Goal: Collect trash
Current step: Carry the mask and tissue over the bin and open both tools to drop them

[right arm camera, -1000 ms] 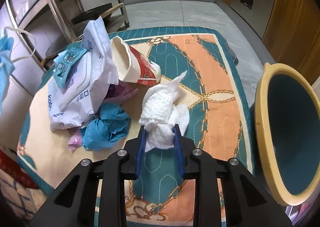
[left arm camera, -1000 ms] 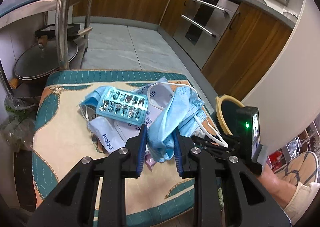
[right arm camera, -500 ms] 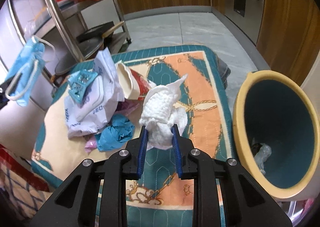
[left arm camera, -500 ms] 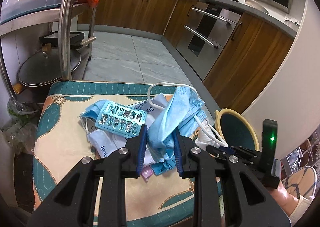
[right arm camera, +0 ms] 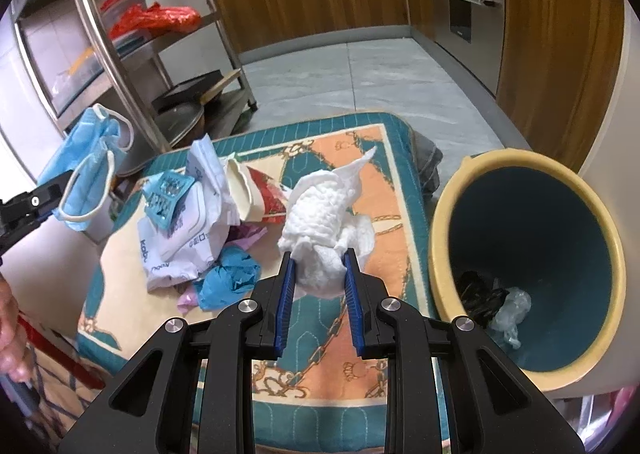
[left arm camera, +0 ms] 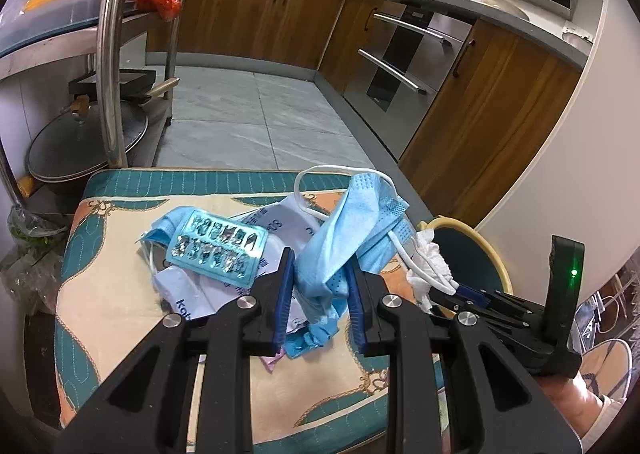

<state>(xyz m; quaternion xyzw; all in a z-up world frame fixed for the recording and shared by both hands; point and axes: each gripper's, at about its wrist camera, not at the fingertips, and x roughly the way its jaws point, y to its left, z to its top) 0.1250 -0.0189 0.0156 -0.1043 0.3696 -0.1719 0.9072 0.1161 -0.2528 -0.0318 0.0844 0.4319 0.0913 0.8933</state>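
My left gripper [left arm camera: 320, 278] is shut on a blue face mask [left arm camera: 352, 222] with white ear loops, lifted above the patterned cushion [left arm camera: 104, 294]. The same blue face mask [right arm camera: 88, 158] hangs at the left of the right wrist view. My right gripper [right arm camera: 319, 274] is shut on a crumpled white tissue [right arm camera: 324, 210], held above the cushion [right arm camera: 384, 182] just left of the bin [right arm camera: 448, 214], a yellow-rimmed tub with a dark blue inside. In the left wrist view the right gripper [left arm camera: 452, 294] shows with the tissue [left arm camera: 432, 262] in front of the bin [left arm camera: 486, 244].
Left on the cushion: a blister pack [left arm camera: 216, 250], a white plastic wrapper [right arm camera: 188, 230], a squashed paper cup [right arm camera: 256, 194], a crumpled blue wad [right arm camera: 228, 278] and a purple scrap [right arm camera: 244, 232]. Dark and clear rubbish lies in the bin. A steel rack [right arm camera: 132, 66] stands behind.
Both grippers have risen with their loads. The tissue came up off the cushion and the bin's inside has come into the right wrist view. The mask now hangs higher above the pile.
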